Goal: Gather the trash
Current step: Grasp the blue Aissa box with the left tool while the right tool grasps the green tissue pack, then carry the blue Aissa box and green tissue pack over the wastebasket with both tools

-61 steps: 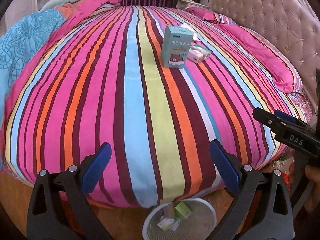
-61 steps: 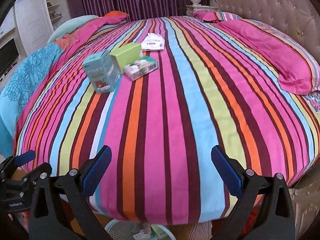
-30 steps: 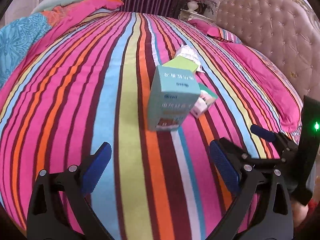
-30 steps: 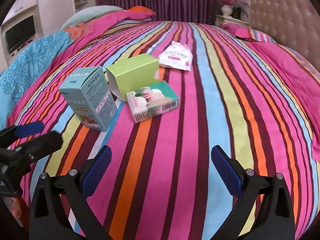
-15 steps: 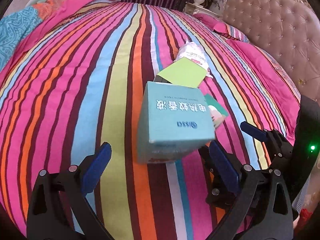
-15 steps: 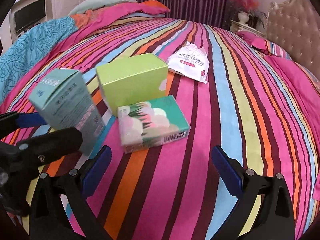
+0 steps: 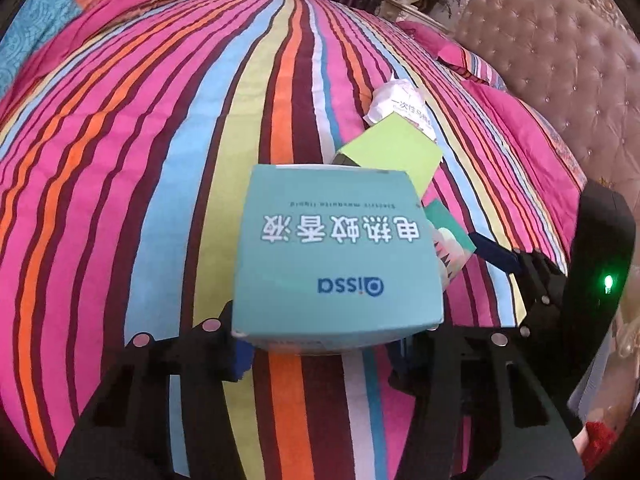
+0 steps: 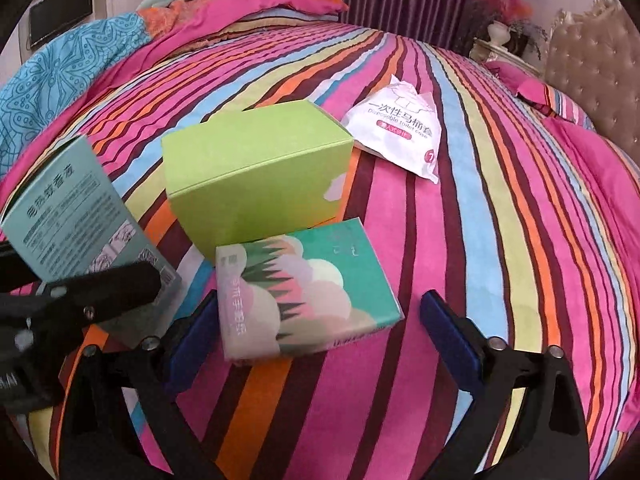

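**Two grippers closing in on boxes on the striped bed**

The left gripper (image 7: 322,354) is squeezing in around a teal mosquito-liquid box (image 7: 338,258). The box is sitting right between its two blue pads, and the pads look like they are touching the box's bottom corners, but the box is hiding most of them, so the hold is hard to be sure of.

The right gripper (image 8: 320,334) is closing too. A green tissue pack (image 8: 306,292) with a cloud picture is lying between its pads. The left pad is just beside the pack and the right pad is well apart from it, so nothing is being pinched there.

A lime green box (image 8: 256,176) is standing just behind the tissue pack, touching it. A white toilet seat cover packet (image 8: 398,136) is lying farther back, near the lime box. Everything is resting on the striped bed cover (image 8: 500,240). A padded headboard (image 7: 560,68) is showing at the right.
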`<action>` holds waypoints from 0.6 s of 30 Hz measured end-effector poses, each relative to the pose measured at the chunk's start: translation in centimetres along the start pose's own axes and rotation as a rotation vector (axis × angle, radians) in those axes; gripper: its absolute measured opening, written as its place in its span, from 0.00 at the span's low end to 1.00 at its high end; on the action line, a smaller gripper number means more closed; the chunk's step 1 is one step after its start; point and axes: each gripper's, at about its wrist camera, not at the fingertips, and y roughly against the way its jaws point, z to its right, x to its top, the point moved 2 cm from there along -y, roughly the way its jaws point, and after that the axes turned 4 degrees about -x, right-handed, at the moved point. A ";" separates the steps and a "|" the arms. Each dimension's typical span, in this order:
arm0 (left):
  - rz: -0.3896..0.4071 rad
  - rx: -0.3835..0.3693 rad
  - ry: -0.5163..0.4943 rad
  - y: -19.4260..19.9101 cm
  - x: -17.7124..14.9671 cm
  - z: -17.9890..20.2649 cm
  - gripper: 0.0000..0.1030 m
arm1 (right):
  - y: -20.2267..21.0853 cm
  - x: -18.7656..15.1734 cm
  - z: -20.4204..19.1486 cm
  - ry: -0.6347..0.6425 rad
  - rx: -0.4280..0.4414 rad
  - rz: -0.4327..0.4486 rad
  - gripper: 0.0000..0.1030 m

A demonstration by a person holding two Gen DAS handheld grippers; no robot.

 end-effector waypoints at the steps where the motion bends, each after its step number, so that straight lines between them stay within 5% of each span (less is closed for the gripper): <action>1: 0.001 0.001 -0.004 0.0 -0.1 0.0 0.49 | 0.0 0.1 -0.1 -0.004 0.010 -0.001 0.76; 4: 0.005 -0.002 -0.003 0.1 -0.1 0.0 0.49 | 0.5 0.1 -0.6 -0.006 0.014 0.006 0.69; 18: 0.019 0.018 -0.048 2.6 -2.2 -0.3 0.48 | 3.8 -4.2 0.8 -0.186 0.030 -0.016 0.68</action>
